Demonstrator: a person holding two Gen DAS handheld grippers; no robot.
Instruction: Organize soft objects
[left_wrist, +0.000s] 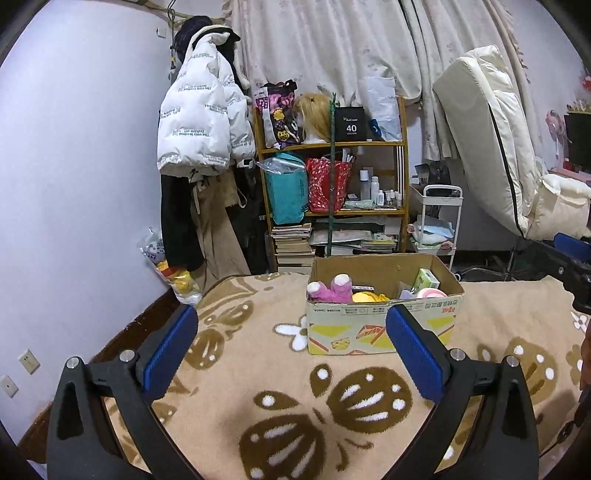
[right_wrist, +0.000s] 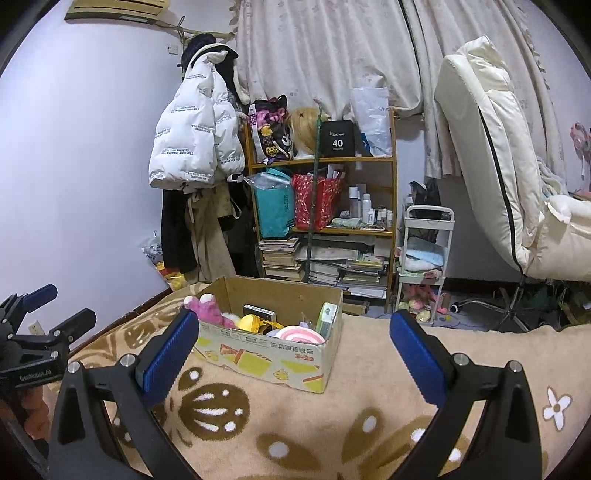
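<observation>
Left gripper (left_wrist: 291, 325): jaws spread wide, nothing between the blue pads (left_wrist: 170, 354); it hangs above the blanket, short of the box. It also shows at the left edge of the right wrist view.
Right gripper (right_wrist: 293, 328): jaws equally wide, empty; its left pad (right_wrist: 168, 354) overlaps the box's near left corner in that view, but I cannot tell if they touch.
Blanket (left_wrist: 258, 369): tan, with brown leaf shapes and white flowers, spread under both grippers.
Box (left_wrist: 369, 332): open cardboard carton standing on the blanket, ahead of both grippers, with yellow print on its sides.
Pink plush (left_wrist: 330, 290): inside the box at its left end, white-tipped parts poking above the rim.
Yellow toy (left_wrist: 369, 297): in the box, just right of the plush.
Pink-white round piece (right_wrist: 301, 334): in the box toward its right end, near the front wall.
Green pack (left_wrist: 426, 282): upright against the box's right side.
Shelf (left_wrist: 332, 184): behind the box, holding bags, bottles and books.
Jacket (left_wrist: 199, 122): white, hanging left of the shelf.
</observation>
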